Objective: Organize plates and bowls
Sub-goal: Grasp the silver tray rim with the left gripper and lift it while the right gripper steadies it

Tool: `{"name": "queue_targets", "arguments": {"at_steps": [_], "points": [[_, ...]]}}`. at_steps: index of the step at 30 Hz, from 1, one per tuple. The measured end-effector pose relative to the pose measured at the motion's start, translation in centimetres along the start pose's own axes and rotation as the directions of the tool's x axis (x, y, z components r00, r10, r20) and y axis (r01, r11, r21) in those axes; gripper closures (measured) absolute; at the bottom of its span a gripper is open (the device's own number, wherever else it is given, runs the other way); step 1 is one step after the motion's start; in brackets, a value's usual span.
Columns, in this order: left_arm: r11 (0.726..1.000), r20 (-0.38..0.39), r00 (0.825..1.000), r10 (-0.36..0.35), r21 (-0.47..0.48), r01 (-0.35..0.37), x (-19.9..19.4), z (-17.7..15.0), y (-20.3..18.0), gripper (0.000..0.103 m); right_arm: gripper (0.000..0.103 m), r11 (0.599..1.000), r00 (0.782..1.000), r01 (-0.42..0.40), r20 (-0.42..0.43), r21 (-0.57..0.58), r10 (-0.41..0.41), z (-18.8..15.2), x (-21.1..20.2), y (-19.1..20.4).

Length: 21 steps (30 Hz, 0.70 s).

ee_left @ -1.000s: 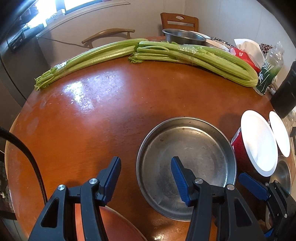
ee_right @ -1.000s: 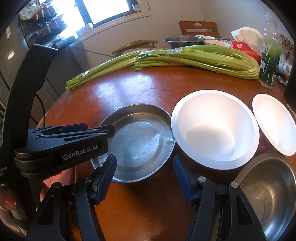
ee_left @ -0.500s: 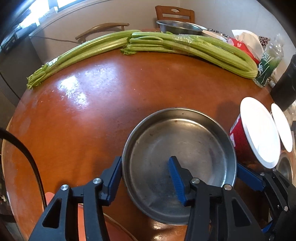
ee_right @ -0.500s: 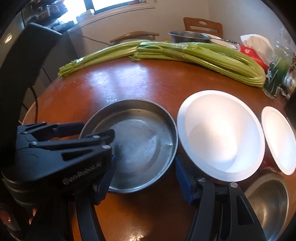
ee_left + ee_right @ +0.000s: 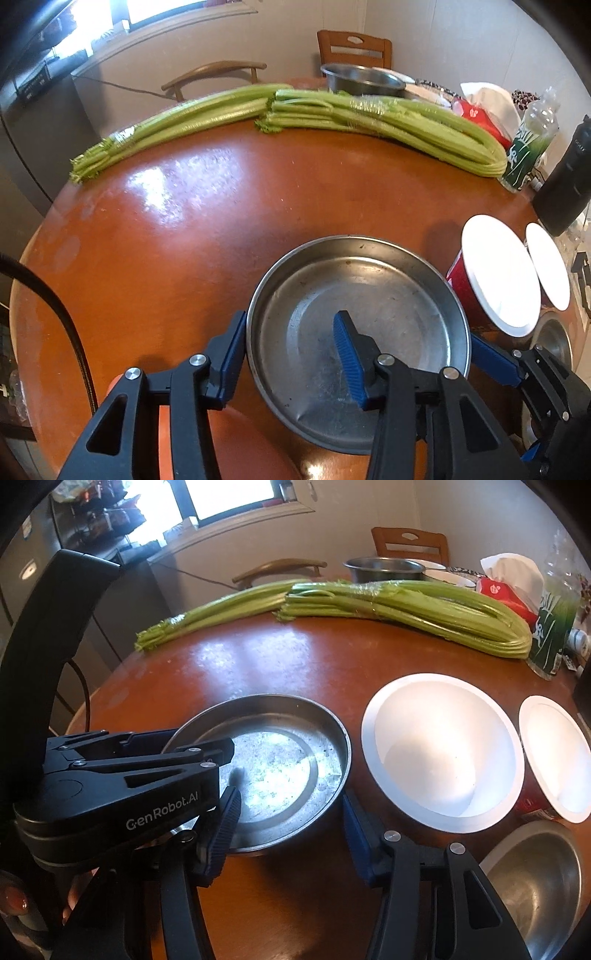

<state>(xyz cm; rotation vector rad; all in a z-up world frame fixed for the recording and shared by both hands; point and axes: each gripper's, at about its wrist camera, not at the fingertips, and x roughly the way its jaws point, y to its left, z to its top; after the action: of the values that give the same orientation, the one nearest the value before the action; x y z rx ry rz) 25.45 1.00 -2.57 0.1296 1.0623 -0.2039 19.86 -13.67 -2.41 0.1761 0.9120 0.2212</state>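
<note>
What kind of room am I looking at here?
Most likely a home dining room or kitchen: a round wooden table holds celery stalks, a metal plate and bowls, with wooden chairs behind it.

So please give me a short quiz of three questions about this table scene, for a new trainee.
1. True or false: the left gripper has its open jaws astride the rim of the steel plate.
2. What lies nearest the plate's right side: A) the celery, B) the large white bowl, C) the green bottle?
3. Fill in: the right gripper is ____ and holds nothing.

Key: 1 true; 2 B; 3 open.
</note>
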Motion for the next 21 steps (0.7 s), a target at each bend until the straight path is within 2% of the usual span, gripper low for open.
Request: {"name": "queue_targets", "arguments": {"at_steps": [14,21], "points": [[0.998,0.083,0.996,0.032,-0.048,-0.028,-5.9,-2.7,1.2,0.056,0.046,0.997,0.995,-0.064,0.074,-0.044,0.067,-1.0,-4.7,2.7],[0.997,0.143,0.988,0.052,-0.072,-0.042,-9.2,-4.3,1.7,0.056,0.046,0.993,0.988,-0.079,0.124,-0.088,0.089,-1.9,-7.3,4.4]]}}
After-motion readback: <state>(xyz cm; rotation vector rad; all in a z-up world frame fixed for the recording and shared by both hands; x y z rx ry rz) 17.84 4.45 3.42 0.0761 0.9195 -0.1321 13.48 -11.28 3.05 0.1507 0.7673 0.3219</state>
